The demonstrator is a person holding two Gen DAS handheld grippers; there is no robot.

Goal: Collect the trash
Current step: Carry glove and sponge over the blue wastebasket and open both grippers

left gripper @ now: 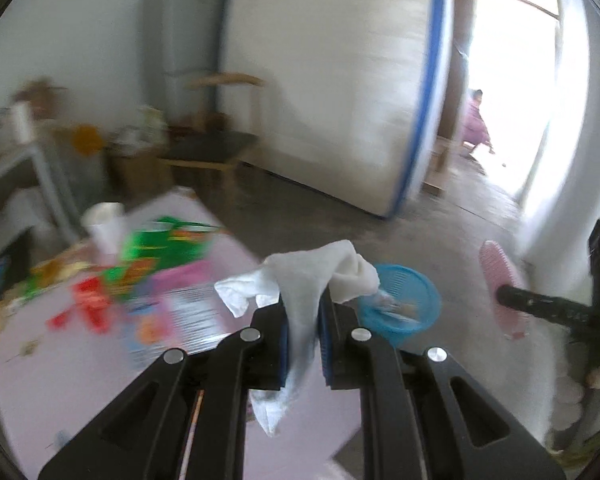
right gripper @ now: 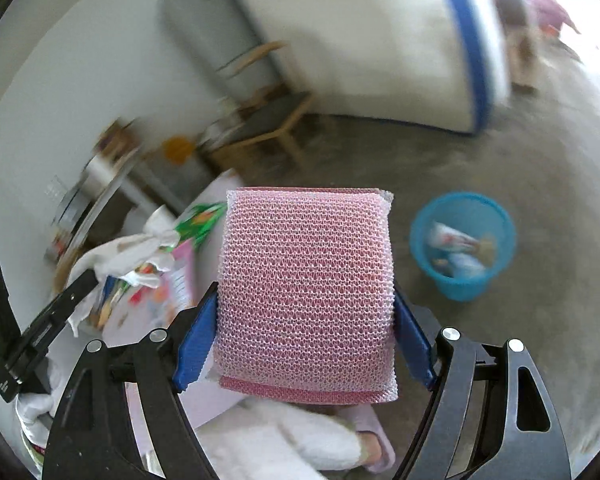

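White tissue (left gripper: 300,304) is clamped in the left gripper (left gripper: 302,320), jaws nearly together w/ the sheet pinched between the blue pads. Long axis runs roughly along the fingers: crumpled end fans out past the tips, other end trails back toward the cam below the pads. It hangs over the edge of the pink table (left gripper: 80,380), w/ the blue bin (left gripper: 400,304) on the floor just beyond the tips.

Right gripper (right gripper: 306,320) grips a pink mesh sponge (right gripper: 306,292) by its side edges, jaws spread wide around it. Sponge is a near-square slab, broad face toward the cam, top edge pointing away along the fingers; in the left view it shows edge-on, upright. Blue bin (right gripper: 462,246) sits on concrete floor to the right of the sponge, well apart, wrappers inside. Left view is motion-blurred; colourful packets (left gripper: 160,252) and a white cup (left gripper: 104,222) on the table, details unreadable.
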